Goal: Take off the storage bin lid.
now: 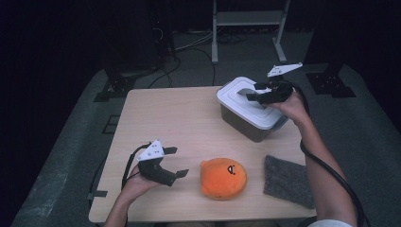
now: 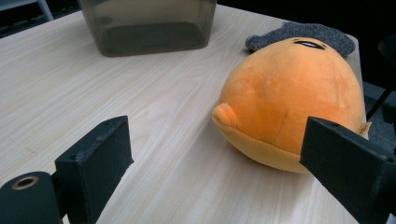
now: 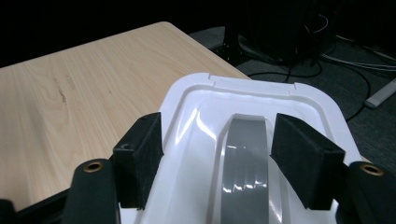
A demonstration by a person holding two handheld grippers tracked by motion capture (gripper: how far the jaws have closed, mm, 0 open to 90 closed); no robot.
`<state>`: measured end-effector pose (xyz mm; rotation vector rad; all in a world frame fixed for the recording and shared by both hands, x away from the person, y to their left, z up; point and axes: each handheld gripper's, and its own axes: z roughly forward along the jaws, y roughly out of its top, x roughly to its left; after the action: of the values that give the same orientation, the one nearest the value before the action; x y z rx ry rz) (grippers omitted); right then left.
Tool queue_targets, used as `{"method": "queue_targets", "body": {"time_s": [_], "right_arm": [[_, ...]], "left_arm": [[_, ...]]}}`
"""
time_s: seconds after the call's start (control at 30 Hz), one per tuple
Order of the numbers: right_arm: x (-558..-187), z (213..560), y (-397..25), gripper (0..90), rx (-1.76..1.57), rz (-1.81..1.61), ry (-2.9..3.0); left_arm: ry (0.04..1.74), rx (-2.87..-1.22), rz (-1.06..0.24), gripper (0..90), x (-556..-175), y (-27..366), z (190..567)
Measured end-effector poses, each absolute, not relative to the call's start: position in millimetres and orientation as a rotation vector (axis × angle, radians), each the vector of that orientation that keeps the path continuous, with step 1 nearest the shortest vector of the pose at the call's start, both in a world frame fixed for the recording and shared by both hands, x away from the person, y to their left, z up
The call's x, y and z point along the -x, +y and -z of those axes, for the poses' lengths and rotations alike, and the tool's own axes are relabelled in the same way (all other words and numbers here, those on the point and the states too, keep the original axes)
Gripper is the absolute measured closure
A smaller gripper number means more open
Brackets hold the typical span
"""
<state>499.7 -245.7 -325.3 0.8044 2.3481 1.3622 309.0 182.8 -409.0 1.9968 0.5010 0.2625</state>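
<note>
Sitting at the far right of the worktop (image 1: 156, 118), the lidded box (image 1: 250, 124) is being straddled at its grey lid handle (image 3: 245, 154) by the right tongs (image 3: 238, 154), spread, not pinching. The orange plush (image 1: 223, 178) is being faced by the left tongs (image 1: 174, 162), spread, just beside it.

A grey felt pad (image 1: 287, 180) lies flat at the tabletop's (image 1: 165, 118) near right corner. Beyond the tabletop, cables (image 1: 189, 52) trail across the floor beside a white frame (image 1: 248, 21).
</note>
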Motion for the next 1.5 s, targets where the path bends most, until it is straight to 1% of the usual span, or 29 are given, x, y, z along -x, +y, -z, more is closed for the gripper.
{"method": "queue_targets", "body": {"time_s": [0.1,0.33,0.37,0.43,0.5,0.57,0.7,1.07,1.37,1.5], "right_arm": [[-502,328,-246,33.2,-0.813,-1.351,2.351],[-506,335,-246,38.0,-0.824,-1.335,2.342],[-507,337,-245,40.9,-0.827,-1.335,2.344],[-507,338,-245,41.5,-0.827,-1.329,2.343],[-508,340,-246,45.5,-0.829,-1.320,2.340],[-508,341,-245,46.6,-0.831,-1.320,2.338],[-507,341,-245,53.3,-0.816,-1.306,2.324],[-508,344,-245,55.6,-0.821,-1.305,2.319],[-508,346,-248,62.0,-0.843,-1.303,2.314],[-508,347,-249,62.5,-0.844,-1.305,2.314]], "left_arm": [[0.503,-1.993,-0.261,8.3,-309,183,409],[0.503,-1.997,-0.262,8.3,-309,183,409],[0.504,-1.995,-0.260,8.3,-309,183,409],[0.505,-1.994,-0.261,8.3,-308,184,409],[0.504,-1.994,-0.260,8.3,-308,184,408],[0.504,-1.994,-0.262,8.3,-308,184,408],[0.504,-1.993,-0.260,8.3,-308,184,408],[0.504,-1.991,-0.251,8.3,-308,184,409],[0.503,-1.992,-0.250,8.3,-307,185,408],[0.502,-1.994,-0.251,8.3,-307,185,408]]}}
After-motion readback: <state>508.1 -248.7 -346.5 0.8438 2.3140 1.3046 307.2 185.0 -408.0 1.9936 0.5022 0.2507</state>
